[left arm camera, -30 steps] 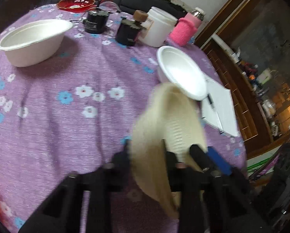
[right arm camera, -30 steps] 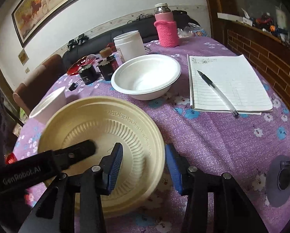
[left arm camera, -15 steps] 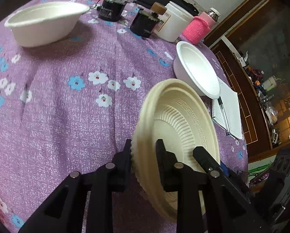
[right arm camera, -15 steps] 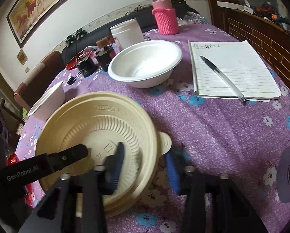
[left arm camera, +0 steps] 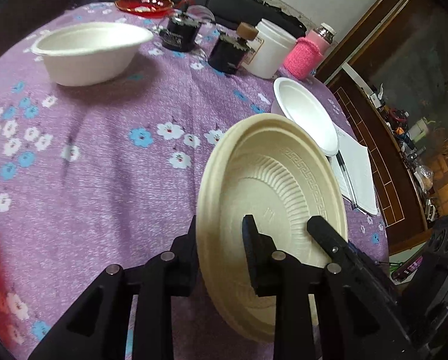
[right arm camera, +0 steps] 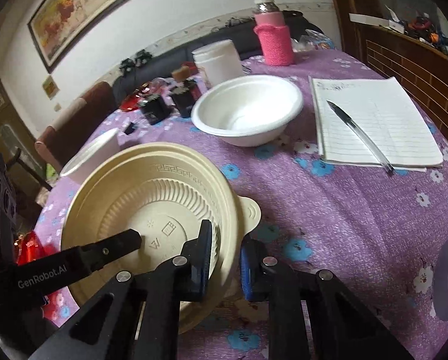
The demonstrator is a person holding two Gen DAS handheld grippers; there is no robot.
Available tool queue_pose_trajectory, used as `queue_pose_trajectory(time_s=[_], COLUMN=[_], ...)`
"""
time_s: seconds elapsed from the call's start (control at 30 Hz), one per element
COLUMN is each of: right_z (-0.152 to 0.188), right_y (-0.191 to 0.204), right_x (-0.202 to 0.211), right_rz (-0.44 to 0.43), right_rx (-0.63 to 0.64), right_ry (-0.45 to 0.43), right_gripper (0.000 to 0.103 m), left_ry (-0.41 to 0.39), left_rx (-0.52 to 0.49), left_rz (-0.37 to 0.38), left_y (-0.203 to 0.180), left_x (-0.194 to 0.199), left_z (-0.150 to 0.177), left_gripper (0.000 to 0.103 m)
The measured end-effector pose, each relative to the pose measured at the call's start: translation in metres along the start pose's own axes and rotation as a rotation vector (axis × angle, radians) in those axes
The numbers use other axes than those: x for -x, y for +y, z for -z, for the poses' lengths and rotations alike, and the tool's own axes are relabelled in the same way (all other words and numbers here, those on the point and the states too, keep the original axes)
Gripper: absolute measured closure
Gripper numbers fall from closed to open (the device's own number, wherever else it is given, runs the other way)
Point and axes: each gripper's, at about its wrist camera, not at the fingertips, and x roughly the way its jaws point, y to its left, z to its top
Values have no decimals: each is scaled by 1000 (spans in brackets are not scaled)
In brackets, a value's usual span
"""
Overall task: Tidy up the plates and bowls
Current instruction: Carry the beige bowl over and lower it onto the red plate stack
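Note:
A cream ribbed plate (left arm camera: 272,186) hangs tilted above the purple flowered tablecloth (left arm camera: 104,165), held from two sides. My left gripper (left arm camera: 221,231) is shut on its near rim. My right gripper (right arm camera: 226,237) is closing its jaws on the opposite rim of the cream plate (right arm camera: 152,210), and the blue pads (right arm camera: 206,252) press on it. A second cream rim with a round tab (right arm camera: 251,210) shows just under the plate. One white bowl (left arm camera: 89,48) sits at the far left of the table. Another white bowl (right arm camera: 248,111) stands behind the plate.
A lined notebook (right arm camera: 374,120) with a pen (right arm camera: 359,132) lies to the right. At the back stand a pink-sleeved bottle (right arm camera: 273,36), a white jar (right arm camera: 218,60), two dark jars (left arm camera: 230,51) and a red dish (left arm camera: 144,3). A wooden cabinet (right arm camera: 410,57) borders the right side.
The cream plate, edge-on in the left wrist view before, now faces that camera. The right gripper's jaws have closed from wide apart onto the plate's rim. A tabbed lower rim came into sight.

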Motion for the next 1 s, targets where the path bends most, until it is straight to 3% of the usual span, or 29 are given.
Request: queue_pose_trajectory(time_s=[0.5,0.77,1.0], right_z=[20,40,46], right_y=[43,64,101], right_x=[18,53,83], right_rz=[-109,-141,-147], right_rx=[109,59,130], right_ry=[-75,-97,-94], right_gripper=[86,86,85], left_ry=[-75,-110,-202], left_rx=[-2,-3,0], left_rz=[-60,-29,2], left_y=[21,31,44], left_x=[61,103,148], left_z=[28,43,56], left_gripper=[78,78,78])
